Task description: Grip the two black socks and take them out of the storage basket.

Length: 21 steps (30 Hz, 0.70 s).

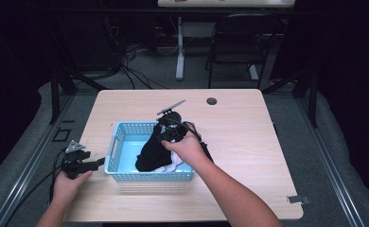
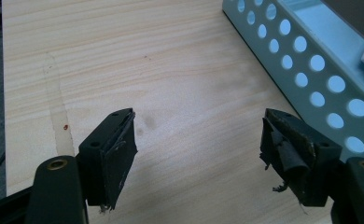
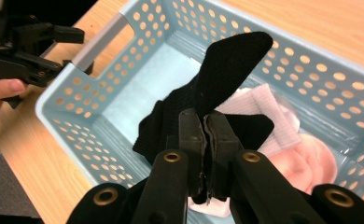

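Observation:
A light blue perforated basket [image 1: 149, 177] stands on the wooden table [image 1: 249, 142], left of centre. My right gripper [image 1: 166, 135] hangs over it, shut on a black cloth [image 1: 152, 149] that trails down into the basket. In the right gripper view the jaws [image 3: 203, 121] pinch a fold of the black cloth [image 3: 227, 65], whose tip sticks up. Under it lie a white cloth [image 3: 269, 116] and a pink one [image 3: 311, 161]. My left gripper [image 1: 100, 163] rests by the basket's left end, open and holding nothing [image 2: 199, 126], with the basket wall [image 2: 306, 79] to its right.
A round cable hole [image 1: 211, 100] sits near the table's far edge. Behind the table stand a black chair [image 1: 241, 42] and another desk's white leg [image 1: 180, 47], with cables on the floor. Bare wood spreads to the right of the basket.

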### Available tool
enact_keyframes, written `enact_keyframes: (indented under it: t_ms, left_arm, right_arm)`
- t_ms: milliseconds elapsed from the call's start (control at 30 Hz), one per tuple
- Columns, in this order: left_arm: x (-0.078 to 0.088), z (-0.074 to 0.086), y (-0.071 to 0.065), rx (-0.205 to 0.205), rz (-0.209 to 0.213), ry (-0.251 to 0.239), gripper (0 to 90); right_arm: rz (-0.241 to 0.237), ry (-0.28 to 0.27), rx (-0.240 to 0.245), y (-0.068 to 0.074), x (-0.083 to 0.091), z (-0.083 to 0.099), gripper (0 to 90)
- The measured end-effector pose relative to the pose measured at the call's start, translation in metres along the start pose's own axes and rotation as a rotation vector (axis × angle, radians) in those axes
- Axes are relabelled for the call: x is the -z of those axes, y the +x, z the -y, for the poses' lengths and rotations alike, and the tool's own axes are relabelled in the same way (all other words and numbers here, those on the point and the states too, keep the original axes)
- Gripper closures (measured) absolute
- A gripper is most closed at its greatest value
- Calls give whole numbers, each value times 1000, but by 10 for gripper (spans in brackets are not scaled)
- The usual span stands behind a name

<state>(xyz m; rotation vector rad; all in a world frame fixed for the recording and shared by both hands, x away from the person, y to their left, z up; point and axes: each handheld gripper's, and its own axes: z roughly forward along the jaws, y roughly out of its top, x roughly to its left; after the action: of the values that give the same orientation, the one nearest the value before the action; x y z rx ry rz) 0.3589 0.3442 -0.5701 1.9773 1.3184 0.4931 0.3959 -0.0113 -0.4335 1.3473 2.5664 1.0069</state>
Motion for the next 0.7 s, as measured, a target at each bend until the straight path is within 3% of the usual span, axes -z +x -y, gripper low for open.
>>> enact_keyframes:
  t_ms: [433,700]
  left_arm:
    - [0,0,0,0,-1,1,265]
    - [0,0,0,1,-1,1,265]
  right_arm:
    - [-5,-69,36,5,37,-11,866]
    - [9,-99,40,-1,67,-13,866]
